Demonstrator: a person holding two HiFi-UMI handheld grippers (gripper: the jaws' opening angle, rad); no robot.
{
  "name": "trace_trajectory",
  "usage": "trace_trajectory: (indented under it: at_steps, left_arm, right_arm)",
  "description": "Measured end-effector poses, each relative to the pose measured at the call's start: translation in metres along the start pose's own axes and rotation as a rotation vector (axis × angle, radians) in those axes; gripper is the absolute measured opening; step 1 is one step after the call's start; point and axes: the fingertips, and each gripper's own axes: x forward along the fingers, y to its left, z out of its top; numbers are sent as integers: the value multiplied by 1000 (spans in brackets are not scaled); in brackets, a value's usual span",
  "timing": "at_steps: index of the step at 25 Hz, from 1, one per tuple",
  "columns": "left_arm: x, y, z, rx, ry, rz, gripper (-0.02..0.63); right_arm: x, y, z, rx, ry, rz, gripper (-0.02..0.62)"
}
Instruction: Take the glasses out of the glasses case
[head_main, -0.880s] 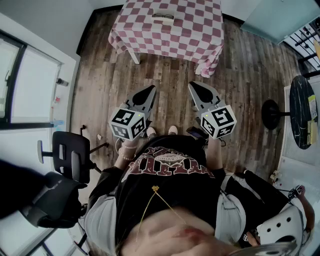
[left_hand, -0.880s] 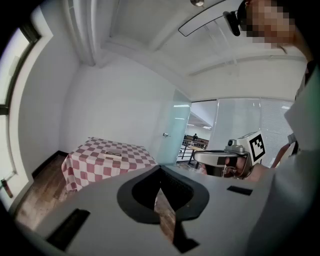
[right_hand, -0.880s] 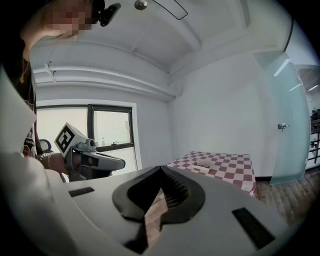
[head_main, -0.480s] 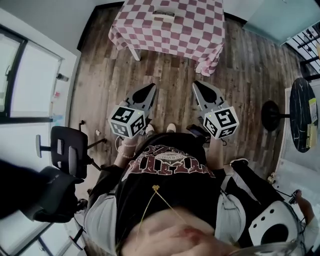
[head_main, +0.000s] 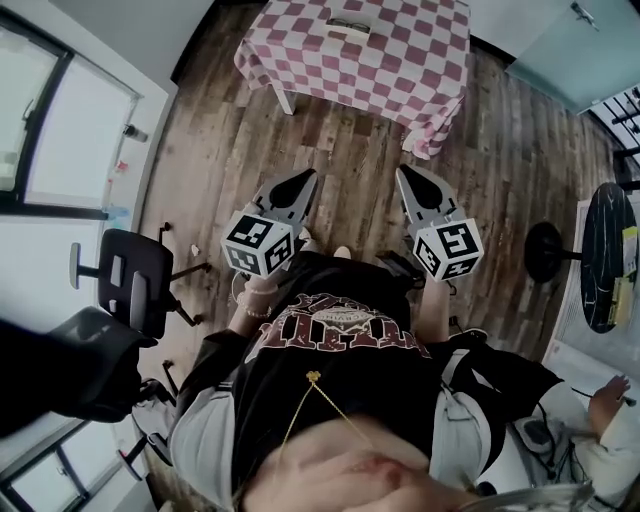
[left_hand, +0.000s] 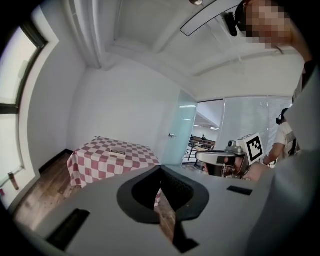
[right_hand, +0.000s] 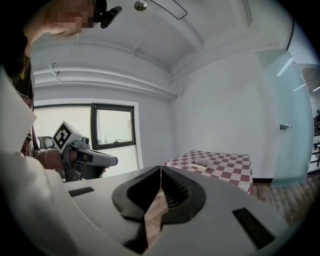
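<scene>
The glasses case (head_main: 350, 25) is a small pale object lying on the pink-and-white checkered table (head_main: 400, 75) far ahead of me; whether it is open I cannot tell. It also shows as a small shape on the cloth in the left gripper view, the case (left_hand: 118, 151), and in the right gripper view, the case (right_hand: 201, 163). My left gripper (head_main: 308, 177) and right gripper (head_main: 403, 172) are held side by side at waist height over the wooden floor, well short of the table. Both are shut with nothing between the jaws: left gripper (left_hand: 160, 167), right gripper (right_hand: 160, 167).
A black office chair (head_main: 130, 290) stands at my left by the window wall. At the right is a round black side table (head_main: 608, 240), and a seated person's arm (head_main: 600, 400) at lower right. Wooden floor (head_main: 340, 140) lies between me and the checkered table.
The head view has shifted, so the checkered table sits a little lower and further right in the picture. Both grippers stay shut and keep their pose in front of my body.
</scene>
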Motion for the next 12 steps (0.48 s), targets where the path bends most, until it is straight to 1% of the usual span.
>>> trace_trajectory:
  at_steps: [7, 12]
  left_arm:
    - [8, 25, 0, -11, 11, 18, -2]
    - [28, 43, 11, -4, 20, -19, -2]
  right_arm:
    - [21, 1, 0, 2, 3, 17, 20]
    - [43, -6, 9, -6, 2, 0, 20]
